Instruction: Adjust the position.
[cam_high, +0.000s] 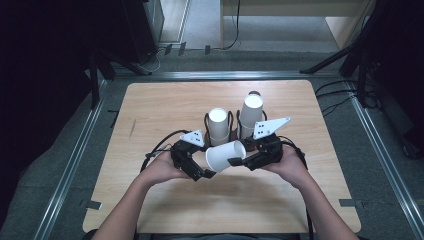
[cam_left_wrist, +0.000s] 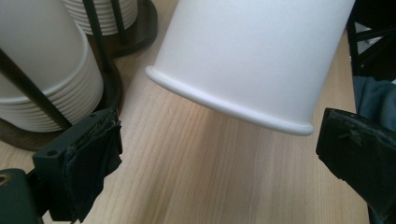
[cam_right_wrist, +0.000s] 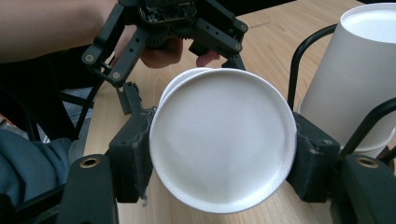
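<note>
A single white paper cup (cam_high: 223, 155) lies on its side above the table, rim toward the left. My right gripper (cam_high: 235, 161) is shut on its base end; in the right gripper view the cup's round bottom (cam_right_wrist: 222, 140) sits squeezed between both pads. My left gripper (cam_high: 202, 175) is open at the rim end. In the left gripper view the cup's rolled rim (cam_left_wrist: 252, 51) hangs between the wide-apart jaws of the left gripper (cam_left_wrist: 215, 149), touching neither pad.
Two stacks of upside-down white cups (cam_high: 218, 125) (cam_high: 251, 115) stand in black wire holders just behind the grippers, close to the held cup. The wooden table (cam_high: 165, 105) has bare room to the left, right and front. Dark floor and stands surround it.
</note>
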